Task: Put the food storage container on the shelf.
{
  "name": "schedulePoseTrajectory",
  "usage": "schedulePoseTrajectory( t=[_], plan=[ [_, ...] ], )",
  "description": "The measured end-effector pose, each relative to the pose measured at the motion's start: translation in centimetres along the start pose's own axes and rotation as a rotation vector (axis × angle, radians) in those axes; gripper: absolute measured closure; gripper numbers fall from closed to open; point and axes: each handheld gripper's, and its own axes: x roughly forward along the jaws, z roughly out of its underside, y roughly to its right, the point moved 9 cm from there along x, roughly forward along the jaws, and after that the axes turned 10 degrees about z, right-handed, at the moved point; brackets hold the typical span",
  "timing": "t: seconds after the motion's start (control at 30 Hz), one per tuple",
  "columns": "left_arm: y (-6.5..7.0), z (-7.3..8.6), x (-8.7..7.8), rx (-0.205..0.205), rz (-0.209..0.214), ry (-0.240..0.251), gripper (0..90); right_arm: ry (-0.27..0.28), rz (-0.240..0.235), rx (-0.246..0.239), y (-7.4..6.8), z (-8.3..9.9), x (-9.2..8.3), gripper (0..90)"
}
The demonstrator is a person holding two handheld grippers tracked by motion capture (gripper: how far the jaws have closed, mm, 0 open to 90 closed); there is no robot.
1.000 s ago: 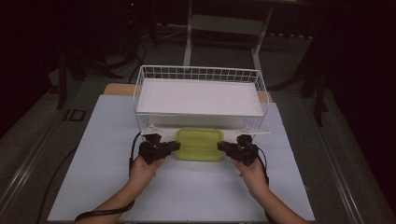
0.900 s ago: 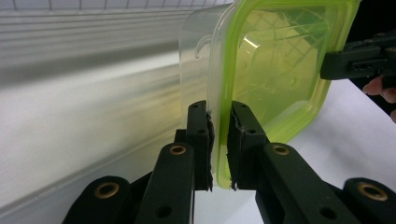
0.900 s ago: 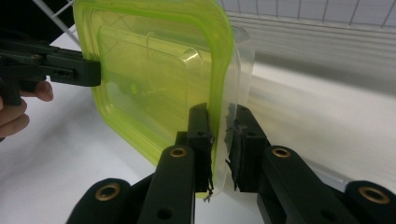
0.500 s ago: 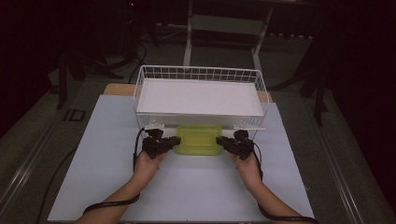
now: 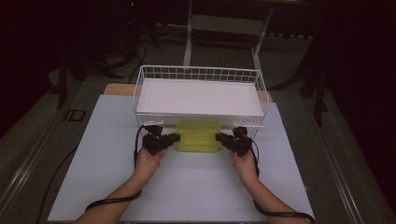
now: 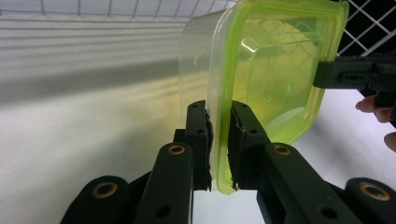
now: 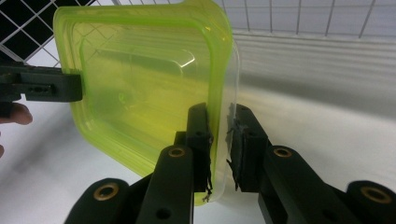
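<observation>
**Green container held from both sides**

At the near wall of the white wire basket (image 5: 201, 74), on the white counter (image 5: 187, 186), the yellow-green plastic container (image 5: 198, 136) is held between two tools. The left tool (image 5: 175, 136) is closed on its left rim, and the right tool (image 5: 218, 137) is closed on its right rim. The container appears tilted up against the basket.

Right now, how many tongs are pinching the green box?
2. The left tongs pinch the green box on its left rim; the right tongs pinch its right rim.
</observation>
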Motion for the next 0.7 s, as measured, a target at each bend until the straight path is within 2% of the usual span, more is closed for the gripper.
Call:
schedulePoseTrajectory(
  t=[0.1,0.17,0.23,0.33,0.4,0.53,0.63,0.7],
  plan=[
    [0.5,0.4,-0.2,0.011,-0.014,-0.02,79.9,-0.014,-0.002,0.008,-0.2,0.3,-0.5,79.2],
    [0.7,0.5,-0.3,-0.004,-0.003,-0.029,80.0,-0.015,0.0,-0.009,-0.2,0.5,-0.7,79.2],
    [0.9,0.7,-0.4,-0.003,-0.001,-0.037,80.0,-0.036,-0.017,0.025,-0.2,0.8,-0.7,79.2],
    [0.8,0.8,-0.4,-0.006,-0.006,-0.039,80.0,-0.036,-0.01,0.021,-0.1,1.2,-0.6,78.9],
    [0.6,0.8,-0.2,-0.022,-0.012,-0.035,79.8,-0.03,-0.005,0.003,-0.2,1.1,-0.6,78.6],
    [0.1,0.6,0.0,-0.012,-0.022,-0.008,78.6,-0.017,0.001,-0.011,-0.3,0.7,-0.3,77.8],
    [-0.1,0.4,0.3,0.008,-0.024,0.014,76.8,-0.002,-0.004,-0.007,0.0,0.3,0.0,76.4],
    [-0.3,0.1,0.5,0.036,-0.034,0.039,74.8,0.018,0.017,-0.022,0.1,0.1,0.1,74.4]
  ],
)
